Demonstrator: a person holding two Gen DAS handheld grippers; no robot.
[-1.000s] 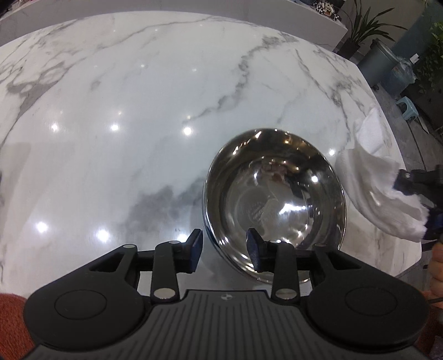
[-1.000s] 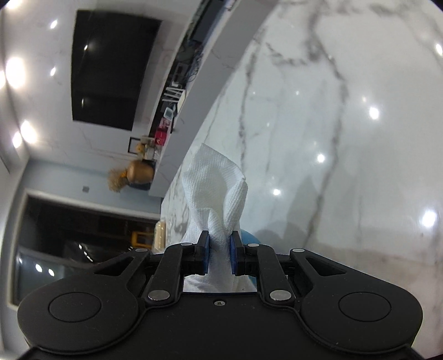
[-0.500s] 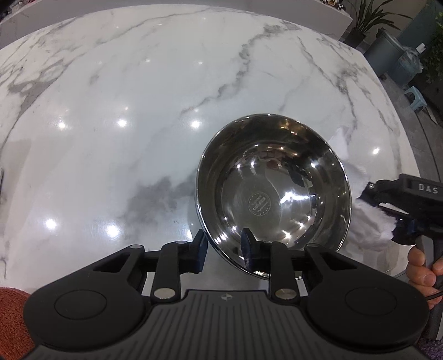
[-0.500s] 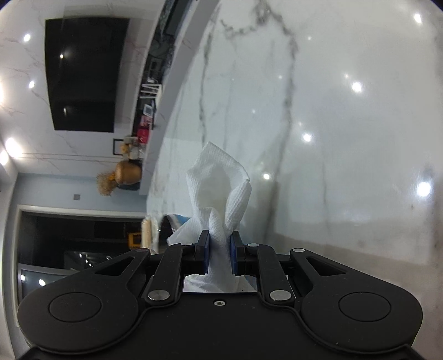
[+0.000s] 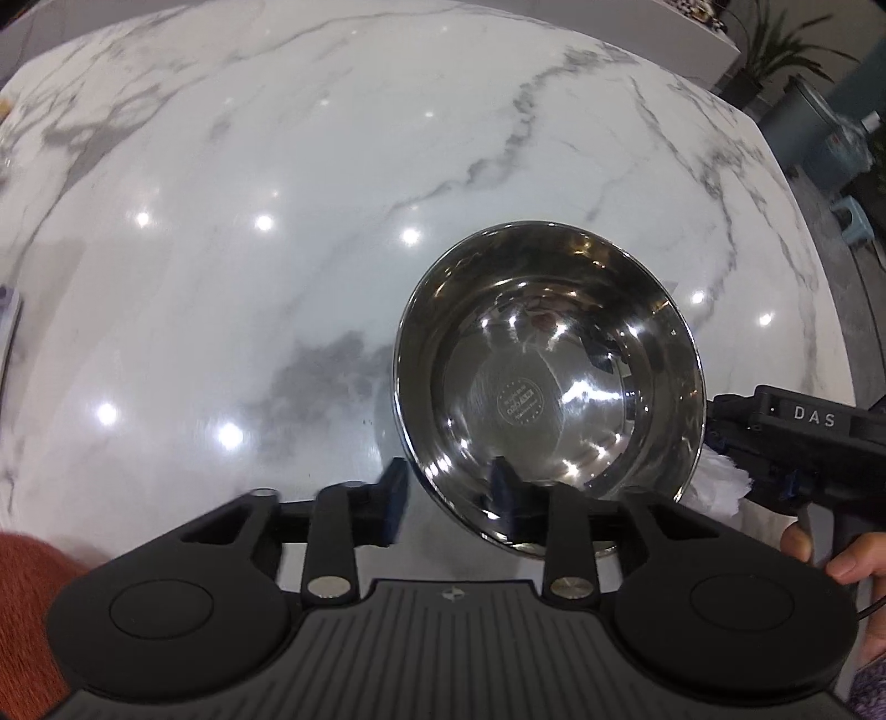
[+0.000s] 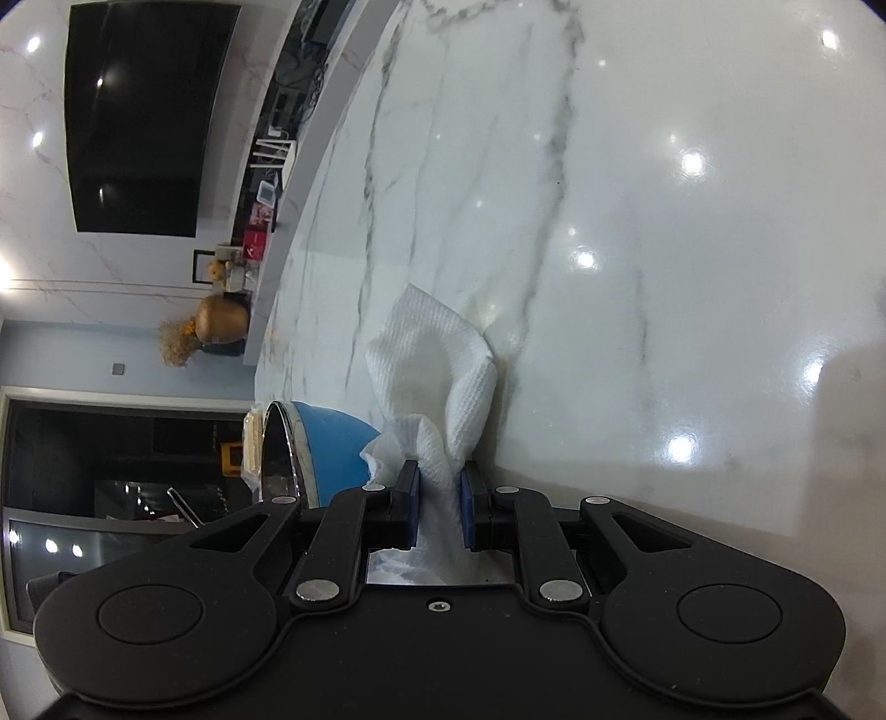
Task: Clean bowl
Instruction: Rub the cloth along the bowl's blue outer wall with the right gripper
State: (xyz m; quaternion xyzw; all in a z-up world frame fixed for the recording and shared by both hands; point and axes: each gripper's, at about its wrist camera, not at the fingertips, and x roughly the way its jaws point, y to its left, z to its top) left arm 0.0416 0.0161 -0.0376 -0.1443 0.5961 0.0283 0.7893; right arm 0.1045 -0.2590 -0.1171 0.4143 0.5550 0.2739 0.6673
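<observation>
A steel bowl (image 5: 548, 382) with a blue outside is tilted on the marble table (image 5: 277, 194), its near rim between the fingers of my left gripper (image 5: 448, 493). The left jaws stand apart around the rim; whether the pads press it I cannot tell. My right gripper (image 6: 440, 498) is shut on a white paper towel (image 6: 437, 360), whose free end touches the tabletop. In the left wrist view the right gripper (image 5: 775, 443) sits just right of the bowl with the towel (image 5: 720, 487) below the rim. The bowl's blue side (image 6: 326, 443) shows in the right wrist view.
The marble table's right edge (image 5: 819, 266) is close to the bowl. Beyond it stand a grey bin (image 5: 825, 138), a small stool (image 5: 853, 216) and a potted plant (image 5: 775, 50). A person's fingers (image 5: 847, 559) hold the right gripper handle.
The bowl has tilted up on the left gripper's side. The right gripper has come down beside the bowl's right rim, and the towel's end now rests on the table.
</observation>
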